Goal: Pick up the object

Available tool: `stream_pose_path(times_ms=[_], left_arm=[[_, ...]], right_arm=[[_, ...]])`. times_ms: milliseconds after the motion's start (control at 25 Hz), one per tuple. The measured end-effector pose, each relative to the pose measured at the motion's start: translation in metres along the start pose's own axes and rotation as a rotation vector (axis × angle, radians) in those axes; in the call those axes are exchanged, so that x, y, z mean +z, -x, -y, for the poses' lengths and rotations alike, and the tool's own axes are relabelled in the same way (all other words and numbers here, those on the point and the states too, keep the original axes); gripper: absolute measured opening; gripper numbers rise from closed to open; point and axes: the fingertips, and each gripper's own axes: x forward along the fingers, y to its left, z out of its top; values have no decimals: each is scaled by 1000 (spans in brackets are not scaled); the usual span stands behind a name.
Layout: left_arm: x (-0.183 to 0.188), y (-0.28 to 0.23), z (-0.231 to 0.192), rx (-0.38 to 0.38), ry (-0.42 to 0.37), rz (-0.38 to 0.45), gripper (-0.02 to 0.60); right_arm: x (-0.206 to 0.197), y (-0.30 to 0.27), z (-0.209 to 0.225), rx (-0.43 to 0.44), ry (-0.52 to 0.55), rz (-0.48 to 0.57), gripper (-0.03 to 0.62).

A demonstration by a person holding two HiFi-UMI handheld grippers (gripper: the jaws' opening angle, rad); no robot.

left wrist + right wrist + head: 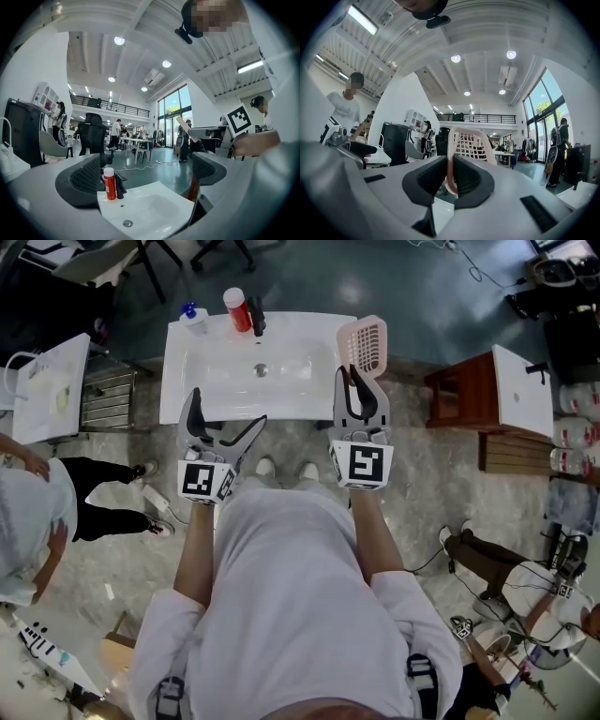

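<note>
A pink mesh basket (366,341) stands at the right end of the white sink (216,381). My right gripper (359,373) is shut on the basket's near rim. In the right gripper view the pink rim (449,154) runs between the two black pads of that gripper (451,178), and the basket's mesh wall (474,145) rises behind them. My left gripper (228,411) hangs open over the sink's front edge with nothing between its fingers. The left gripper view shows that gripper (145,176) facing the basin (154,206), jaws wide apart.
A red bottle (237,308) (109,183), a black faucet (258,317) and a small blue-capped bottle (193,315) stand along the sink's back edge. A wooden stand (464,395) is to the right, a white table (47,385) to the left. People stand on both sides.
</note>
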Motion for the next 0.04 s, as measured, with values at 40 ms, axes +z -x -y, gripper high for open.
stream_pose_path(times_ms=[40], left_arm=[[0, 0, 0, 0, 0, 0, 591]], right_arm=[[0, 0, 0, 0, 1, 0, 49]])
